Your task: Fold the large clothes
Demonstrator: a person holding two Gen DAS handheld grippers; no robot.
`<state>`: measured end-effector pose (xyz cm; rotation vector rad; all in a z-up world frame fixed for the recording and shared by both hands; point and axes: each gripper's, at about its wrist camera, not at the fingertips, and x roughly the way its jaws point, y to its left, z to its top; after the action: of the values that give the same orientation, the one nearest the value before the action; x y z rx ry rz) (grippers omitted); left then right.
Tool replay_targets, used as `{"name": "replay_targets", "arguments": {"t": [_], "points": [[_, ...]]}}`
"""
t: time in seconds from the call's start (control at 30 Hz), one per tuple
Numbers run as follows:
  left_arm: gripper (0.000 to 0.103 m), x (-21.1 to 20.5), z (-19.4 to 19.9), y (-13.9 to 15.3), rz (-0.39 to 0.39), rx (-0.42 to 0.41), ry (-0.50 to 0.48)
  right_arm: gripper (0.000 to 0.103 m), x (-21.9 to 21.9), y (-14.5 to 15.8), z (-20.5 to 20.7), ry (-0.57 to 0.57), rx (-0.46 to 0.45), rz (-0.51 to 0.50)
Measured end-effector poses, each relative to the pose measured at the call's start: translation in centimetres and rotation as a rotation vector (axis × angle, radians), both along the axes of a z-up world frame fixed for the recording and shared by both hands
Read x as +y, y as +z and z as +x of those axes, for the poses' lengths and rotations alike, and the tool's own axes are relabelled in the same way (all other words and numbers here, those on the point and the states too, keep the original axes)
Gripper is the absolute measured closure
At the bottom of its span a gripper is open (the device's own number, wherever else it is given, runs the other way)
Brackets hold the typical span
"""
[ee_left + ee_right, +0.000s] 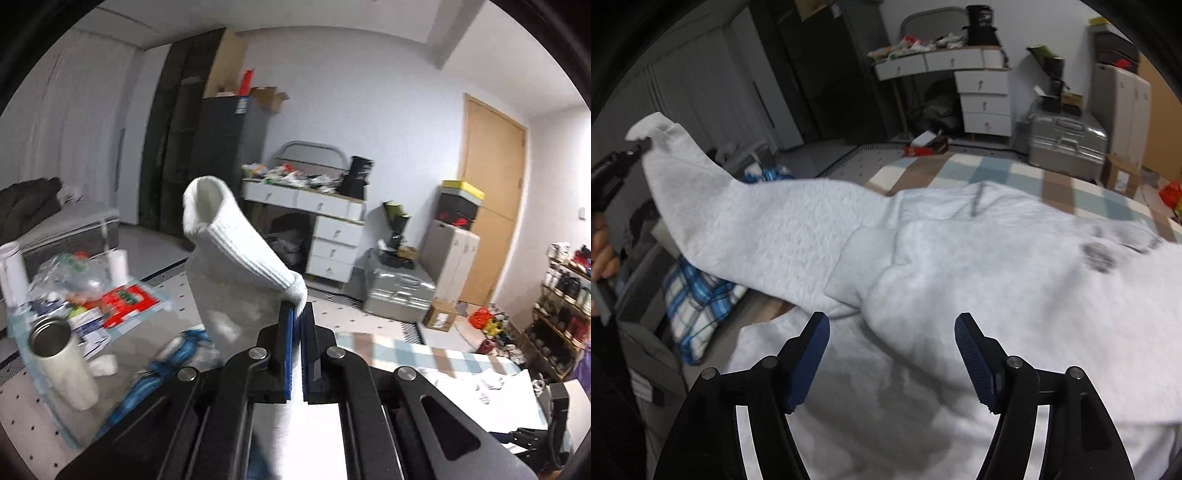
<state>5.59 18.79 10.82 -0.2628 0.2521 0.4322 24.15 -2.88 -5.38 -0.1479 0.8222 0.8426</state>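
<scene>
A pale grey sweatshirt [979, 266] lies spread on a checked blanket [960, 170], dark print on its chest. One sleeve [746, 218] is stretched up and to the left. My left gripper [298, 314] is shut on that sleeve's ribbed white cuff [236, 236], which stands up above the blue pads. In the right wrist view the same left gripper [644, 142] shows at the far left, pinching the cuff. My right gripper [892, 325] hangs open above the sweatshirt's body near the sleeve's root, nothing between its fingers.
A blue plaid cloth [698, 306] lies beside the sweatshirt. A low table holds a steel tumbler [59, 362], bottles and packets. Farther off are a white drawer desk [325, 221], a silver case [399, 291], boxes and a shoe rack [561, 302]. A person's hand [602, 254] shows at left.
</scene>
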Motion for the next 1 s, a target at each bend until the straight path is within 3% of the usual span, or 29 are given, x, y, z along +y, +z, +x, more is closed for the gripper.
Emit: {"name": "replay_targets", "arguments": {"t": [0.13, 0.3, 0.5, 0.57, 0.63, 0.67, 0.7, 0.73, 0.83, 0.9, 1.0], "points": [[0.103, -3.8, 3.1, 1.4, 0.030, -0.027, -0.124, 0.026, -7.2, 1.8, -0.9, -0.111, -0.034, 0.052], [0.103, -11.2, 8.6, 2.6, 0.031, -0.067, -0.357, 0.023, -15.8, 3.4, -1.6, -0.307, -0.058, 0.069], [0.103, -20.8, 14.0, 1.1, -0.030, -0.059, -0.637, 0.023, -23.9, 4.5, -2.6, -0.502, -0.047, 0.080], [0.103, -22.8, 15.2, -0.1, -0.082, -0.030, -0.715, 0.023, -25.3, 4.5, -3.0, -0.534, -0.046, 0.074], [0.102, -25.8, 17.0, -2.6, -0.135, 0.067, -0.808, 0.022, -26.5, 4.4, -3.3, -0.559, -0.044, 0.078], [0.097, -27.2, 17.8, -4.3, -0.149, 0.133, -0.836, 0.022, -27.1, 4.3, -3.3, -0.570, -0.039, 0.083], [0.081, -28.5, 18.3, -5.9, -0.142, 0.203, -0.886, 0.022, -27.6, 4.0, -3.1, -0.582, -0.032, 0.087], [0.072, -29.7, 18.5, -7.3, -0.129, 0.265, -0.930, 0.022, -28.0, 3.8, -2.9, -0.598, -0.017, 0.087], [0.072, -29.8, 17.2, -11.1, -0.115, 0.408, -0.984, 0.022, -28.0, 3.2, -2.8, -0.614, -0.003, 0.072], [0.072, -28.1, 15.8, -11.3, -0.128, 0.417, -0.989, 0.022, -28.1, 2.9, -2.7, -0.601, -0.009, 0.064], [0.054, -23.6, 12.8, -10.8, -0.145, 0.385, -0.905, 0.022, -27.8, 2.0, -1.2, -0.587, 0.030, 0.077]]}}
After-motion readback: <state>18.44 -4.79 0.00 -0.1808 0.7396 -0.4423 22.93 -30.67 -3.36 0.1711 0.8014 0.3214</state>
